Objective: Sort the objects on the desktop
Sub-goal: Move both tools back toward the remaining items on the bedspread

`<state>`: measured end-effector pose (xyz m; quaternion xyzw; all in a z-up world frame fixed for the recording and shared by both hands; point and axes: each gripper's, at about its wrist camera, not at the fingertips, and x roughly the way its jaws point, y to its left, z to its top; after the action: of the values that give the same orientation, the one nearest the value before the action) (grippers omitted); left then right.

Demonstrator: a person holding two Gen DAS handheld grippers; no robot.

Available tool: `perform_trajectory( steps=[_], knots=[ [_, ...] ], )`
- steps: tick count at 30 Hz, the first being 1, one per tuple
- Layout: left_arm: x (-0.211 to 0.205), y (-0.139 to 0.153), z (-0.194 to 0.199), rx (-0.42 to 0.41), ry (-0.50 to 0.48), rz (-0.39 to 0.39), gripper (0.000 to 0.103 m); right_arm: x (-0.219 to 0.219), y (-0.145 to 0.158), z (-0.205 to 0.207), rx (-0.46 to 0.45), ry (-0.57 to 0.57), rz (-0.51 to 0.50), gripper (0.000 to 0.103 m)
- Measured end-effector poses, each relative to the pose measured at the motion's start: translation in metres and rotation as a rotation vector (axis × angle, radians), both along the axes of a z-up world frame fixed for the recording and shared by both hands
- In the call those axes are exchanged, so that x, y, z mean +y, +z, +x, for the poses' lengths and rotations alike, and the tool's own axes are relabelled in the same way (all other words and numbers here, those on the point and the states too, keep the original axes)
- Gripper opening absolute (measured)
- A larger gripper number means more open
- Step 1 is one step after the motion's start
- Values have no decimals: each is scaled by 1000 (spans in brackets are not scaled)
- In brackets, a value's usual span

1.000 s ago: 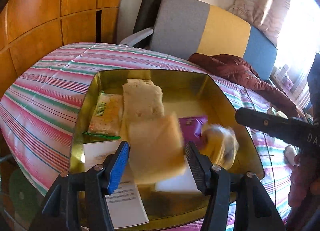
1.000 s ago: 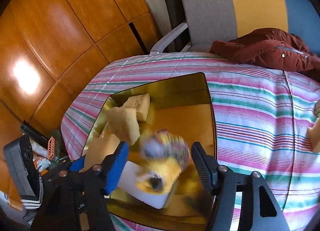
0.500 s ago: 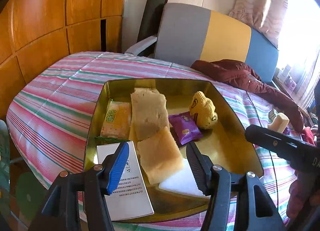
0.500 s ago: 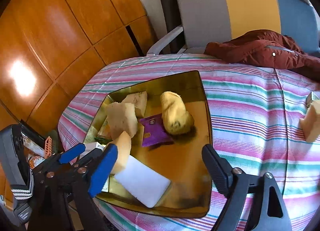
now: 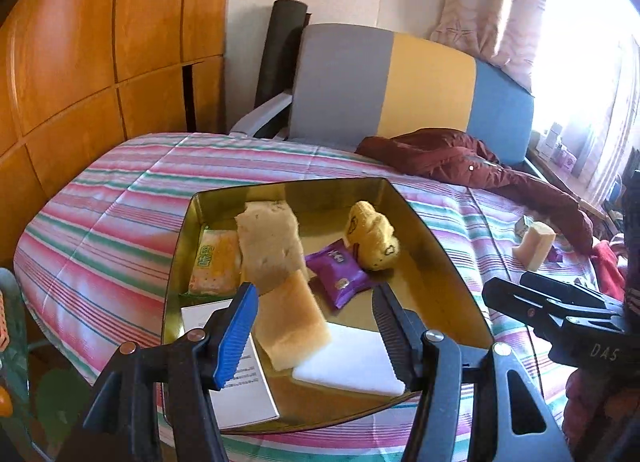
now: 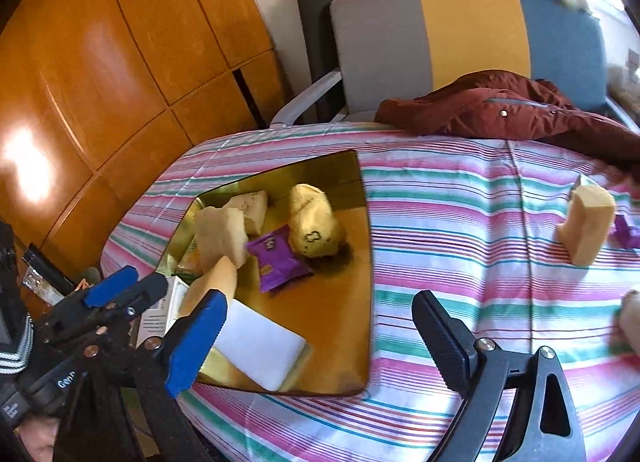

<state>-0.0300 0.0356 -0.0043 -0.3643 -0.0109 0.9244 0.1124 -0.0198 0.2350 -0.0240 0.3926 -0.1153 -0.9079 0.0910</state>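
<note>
A gold tray (image 5: pixel 436 254) (image 6: pixel 360 282) lies on the striped cloth. In it lie two tan sponges (image 5: pixel 270 246) (image 5: pixel 290 322), a yellow plush toy (image 5: pixel 372 238) (image 6: pixel 314 227), a purple snack packet (image 5: pixel 340 272) (image 6: pixel 276 258), an orange-green packet (image 5: pixel 214 262), a white pad (image 5: pixel 352 360) (image 6: pixel 260 346) and a white booklet (image 5: pixel 236 374). My left gripper (image 5: pixel 316 328) is open and empty over the tray's near edge. My right gripper (image 6: pixel 320 346) is open and empty above the tray's right edge. A tan sponge block (image 6: pixel 586 223) (image 5: pixel 534 244) stands on the cloth at the right.
A dark red jacket (image 6: pixel 500 109) lies at the back of the cloth, before a grey, yellow and blue chair (image 5: pixel 392 85). A purple packet (image 6: pixel 626 232) lies beside the sponge block. Wooden panels (image 5: pixel 100 41) stand at the left.
Both grippers have let go and drawn back from the tray. The tan sponge and the yellow plush toy now lie in the tray. The right gripper has opened wider.
</note>
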Motion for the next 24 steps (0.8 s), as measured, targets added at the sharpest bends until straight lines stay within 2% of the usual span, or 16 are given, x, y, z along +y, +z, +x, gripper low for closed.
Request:
perform_trajectory(
  steps=[16, 21, 24],
  knots=[
    [38, 2, 12, -2, -151, 17, 60, 74, -12, 32, -63, -150, 29, 96],
    [54, 7, 15, 0, -206, 34, 60, 109, -9, 42, -83, -199, 24, 96],
    [66, 7, 18, 4, -232, 8, 60, 137, -4, 49, -86, -244, 5, 96]
  ],
)
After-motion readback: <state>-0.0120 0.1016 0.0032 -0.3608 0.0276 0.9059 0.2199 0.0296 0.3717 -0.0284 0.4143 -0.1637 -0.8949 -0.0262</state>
